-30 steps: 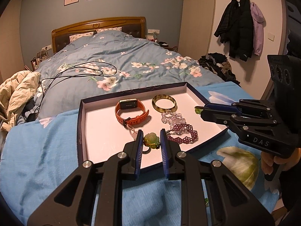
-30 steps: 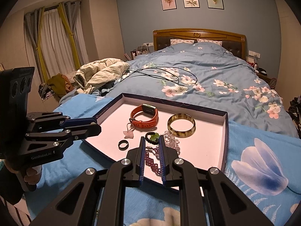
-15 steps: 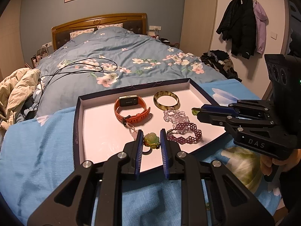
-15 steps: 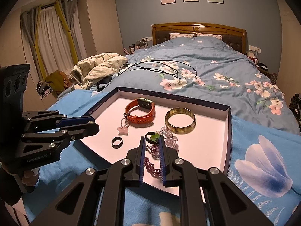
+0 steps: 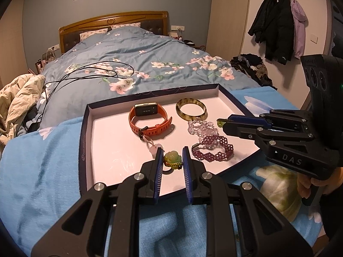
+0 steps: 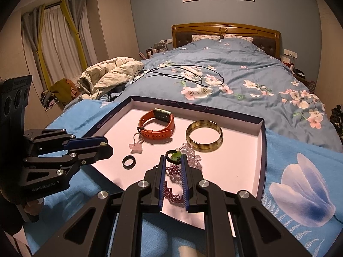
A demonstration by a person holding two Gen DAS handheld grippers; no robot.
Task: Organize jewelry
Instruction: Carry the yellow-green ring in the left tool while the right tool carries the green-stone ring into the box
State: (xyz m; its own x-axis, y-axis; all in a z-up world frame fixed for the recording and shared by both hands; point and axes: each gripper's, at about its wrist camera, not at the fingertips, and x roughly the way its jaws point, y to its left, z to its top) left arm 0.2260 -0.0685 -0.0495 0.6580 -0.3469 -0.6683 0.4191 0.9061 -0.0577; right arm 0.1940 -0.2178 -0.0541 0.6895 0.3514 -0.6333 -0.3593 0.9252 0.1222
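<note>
A dark-rimmed tray (image 5: 85, 128) (image 6: 262, 141) with a pale floor lies on the blue blanket. In it are an orange watch (image 5: 150, 117) (image 6: 157, 124), an amber bangle (image 5: 190, 109) (image 6: 204, 136), a clear bead bracelet (image 5: 202, 127), a purple bead bracelet (image 5: 212, 148) (image 6: 173, 194), a pink charm (image 6: 135, 146) and a black ring (image 6: 129, 162). My left gripper (image 5: 171, 160) (image 6: 106, 146) is shut on a green jade pendant (image 5: 172, 158) over the tray's near edge. My right gripper (image 6: 173, 160) (image 5: 221, 124) is shut on a black bead ring with a green leaf (image 6: 174, 156).
The tray rests at the foot of a bed with a floral blue duvet (image 5: 150, 64). Black cables (image 5: 92, 72) lie on the duvet. A cream jacket (image 6: 109, 72) is heaped at the left. Coats (image 5: 276, 23) hang on the right wall.
Both grippers have drawn back slightly toward me and kept their hold. The items in the tray have stayed in place.
</note>
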